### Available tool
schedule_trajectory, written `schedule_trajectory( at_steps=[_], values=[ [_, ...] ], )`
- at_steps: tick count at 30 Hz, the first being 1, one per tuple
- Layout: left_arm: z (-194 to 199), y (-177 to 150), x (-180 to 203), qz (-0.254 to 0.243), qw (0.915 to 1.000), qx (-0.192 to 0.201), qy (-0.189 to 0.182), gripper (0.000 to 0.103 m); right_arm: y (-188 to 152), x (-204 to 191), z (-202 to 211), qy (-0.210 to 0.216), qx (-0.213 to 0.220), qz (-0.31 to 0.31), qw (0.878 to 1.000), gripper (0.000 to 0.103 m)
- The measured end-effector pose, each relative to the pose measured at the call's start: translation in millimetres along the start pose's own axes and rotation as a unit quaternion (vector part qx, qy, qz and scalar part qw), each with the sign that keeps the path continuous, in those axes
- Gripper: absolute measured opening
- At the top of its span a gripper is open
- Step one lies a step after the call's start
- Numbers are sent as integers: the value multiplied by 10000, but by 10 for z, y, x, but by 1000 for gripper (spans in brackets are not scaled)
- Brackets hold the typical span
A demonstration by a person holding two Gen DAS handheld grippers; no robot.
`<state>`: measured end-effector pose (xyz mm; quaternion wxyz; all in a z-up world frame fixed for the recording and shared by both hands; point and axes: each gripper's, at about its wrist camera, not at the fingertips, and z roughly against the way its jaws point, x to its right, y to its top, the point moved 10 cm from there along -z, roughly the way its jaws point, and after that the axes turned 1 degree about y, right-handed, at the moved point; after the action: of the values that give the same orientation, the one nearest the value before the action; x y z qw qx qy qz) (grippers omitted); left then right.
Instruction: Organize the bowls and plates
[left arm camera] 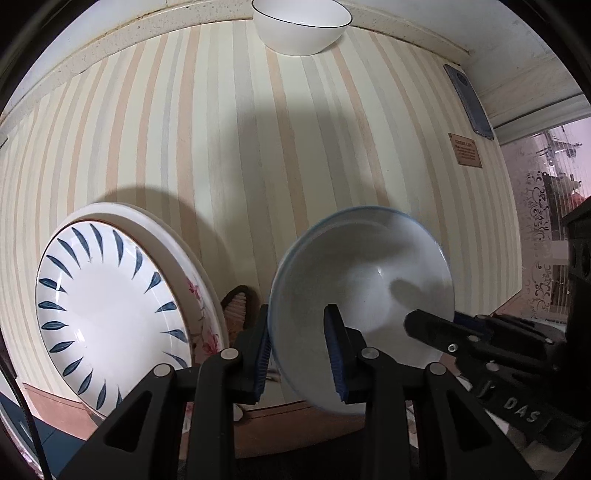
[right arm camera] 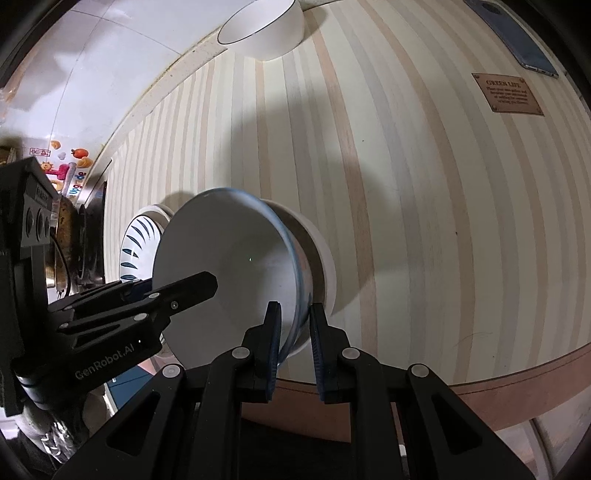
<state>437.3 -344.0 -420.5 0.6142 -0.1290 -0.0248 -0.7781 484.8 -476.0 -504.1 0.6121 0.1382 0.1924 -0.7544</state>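
Both my grippers, left (left arm camera: 301,354) and right (right arm camera: 293,350), pinch opposite rims of the bowl (left arm camera: 364,295) at lower centre. Jaws are nearly closed on it. An uneven release could tip it off the dish (right arm camera: 325,266) beneath.

The striped table (left arm camera: 229,122), in cream, tan and grey bands, has a reddish-brown wooden edge at 6 o'clock. At 12 o'clock a white bowl with a dark rim line (left arm camera: 301,26) sits on it near the far edge. At 2 o'clock a blue phone (left arm camera: 468,100) lies flat, and a small brown plaque (left arm camera: 464,150) is set in the surface just below it. At 8 o'clock rests a floral plate (left arm camera: 207,295), with a blue-leaf plate (left arm camera: 110,314) stacked inside it.
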Motion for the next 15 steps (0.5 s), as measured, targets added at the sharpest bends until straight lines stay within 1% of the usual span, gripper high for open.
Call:
schedule_trajectory(
  at_steps=[4, 8, 9, 10, 11, 12, 13, 14, 15],
  values=[
    [9, -56, -66, 95, 9999, -70, -50, 26, 41, 8, 32, -10, -14, -21, 10000, 23],
    [162, -29, -131, 98, 9998, 82, 128, 26, 124, 43, 187, -46, 58, -27, 10000, 23],
    [205, -4, -149, 129, 9997, 139, 133, 26, 168, 49, 268, -14, 117, -39, 9999, 25],
    [263, 46, -158, 183, 9996, 209, 109, 26, 209, 59, 328, 10, 165, -44, 9999, 30],
    [308, 101, -159, 207, 9994, 260, 72, 27, 238, 73, 372, 12, 200, -53, 9998, 49],
    [358, 181, -165, 229, 9992, 321, 35, 31, 328, 78, 458, 10, 287, -48, 9996, 73],
    [397, 261, -176, 264, 9989, 382, -8, 34, 386, 78, 510, 30, 372, -28, 9993, 82],
    [442, 378, -187, 302, 9984, 468, -40, 40, 512, 65, 592, 80, 539, 9, 9985, 85],
    [483, 509, -206, 335, 9979, 558, -34, 47, 609, 65, 649, 99, 650, 35, 9978, 85]
  ],
)
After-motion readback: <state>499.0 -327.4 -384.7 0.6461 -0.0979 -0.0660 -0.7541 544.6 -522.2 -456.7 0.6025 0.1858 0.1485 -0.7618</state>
